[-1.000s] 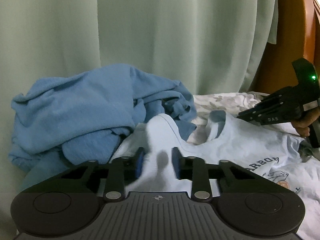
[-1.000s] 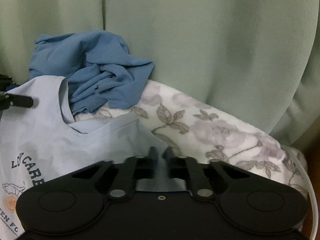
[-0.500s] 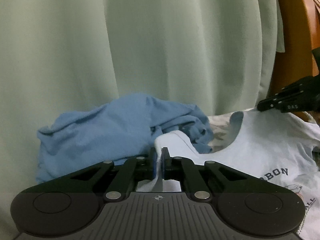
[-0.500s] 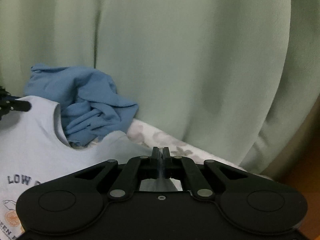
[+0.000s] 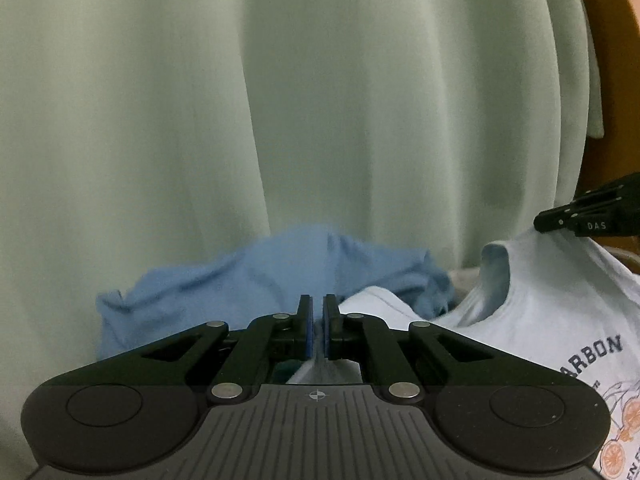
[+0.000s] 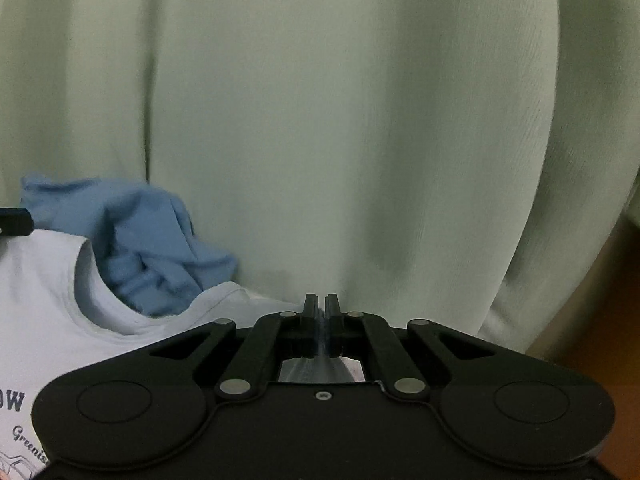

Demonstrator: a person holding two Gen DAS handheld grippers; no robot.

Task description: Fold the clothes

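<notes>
A pale blue T-shirt (image 5: 552,312) with dark lettering and an orange print hangs stretched between my two grippers. My left gripper (image 5: 316,316) is shut on one shoulder of the T-shirt, a thin fold of cloth pinched between its blue pads. My right gripper (image 6: 321,312) is shut on the other shoulder, with fabric bunched behind its jaws. In the left wrist view the right gripper (image 5: 560,222) shows at the right edge, its tips on the shirt's shoulder. In the right wrist view the T-shirt (image 6: 44,300) and its neckline fill the lower left.
A crumpled darker blue garment (image 5: 248,284) lies in a heap behind the shirt, also visible as the blue garment (image 6: 144,240). A pale green curtain (image 5: 320,100) fills the background. Brown wooden furniture (image 5: 616,80) stands at the far right.
Both grippers closed on the T-shirt's shoulders and lifted it off the floral blanket. The views tilted upward, so the curtain fills more and the blanket has dropped from sight.
</notes>
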